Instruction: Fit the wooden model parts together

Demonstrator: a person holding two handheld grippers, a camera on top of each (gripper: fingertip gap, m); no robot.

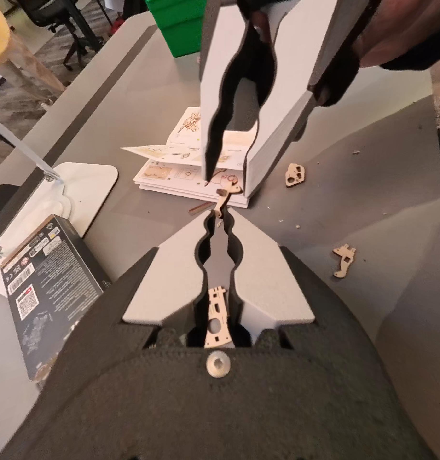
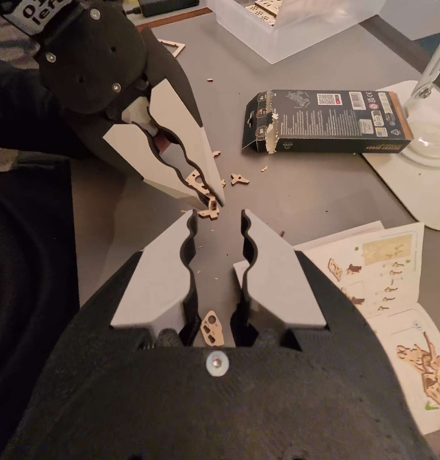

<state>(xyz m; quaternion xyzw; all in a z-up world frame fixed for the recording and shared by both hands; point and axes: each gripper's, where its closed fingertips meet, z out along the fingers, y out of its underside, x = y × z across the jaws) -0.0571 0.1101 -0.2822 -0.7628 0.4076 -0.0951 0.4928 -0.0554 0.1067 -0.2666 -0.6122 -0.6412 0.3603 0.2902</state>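
Note:
My left gripper (image 1: 219,215) is shut on a small lever-shaped wooden part (image 1: 225,199) and holds it just above the grey table (image 1: 338,199). It also shows in the right wrist view (image 2: 214,201), with the part (image 2: 209,207) sticking out of its tips. My right gripper (image 2: 219,211) is open and empty. Its left fingertip (image 2: 192,216) is right beside the held part. It comes down from above in the left wrist view (image 1: 229,186). Loose flat wooden parts lie on the table (image 1: 217,318) (image 1: 295,174) (image 1: 343,261) (image 2: 212,328) (image 2: 239,179).
An open instruction booklet (image 1: 179,174) (image 2: 363,273) lies beside the grippers. A black cardboard box (image 1: 52,286) (image 2: 326,119) and a white lamp base (image 1: 84,184) (image 2: 425,174) are near it. A green bin (image 1: 179,25) and a clear plastic box (image 2: 288,25) stand farther off. Wood scraps litter the table. Less than 4 cm separates the two grippers' tips.

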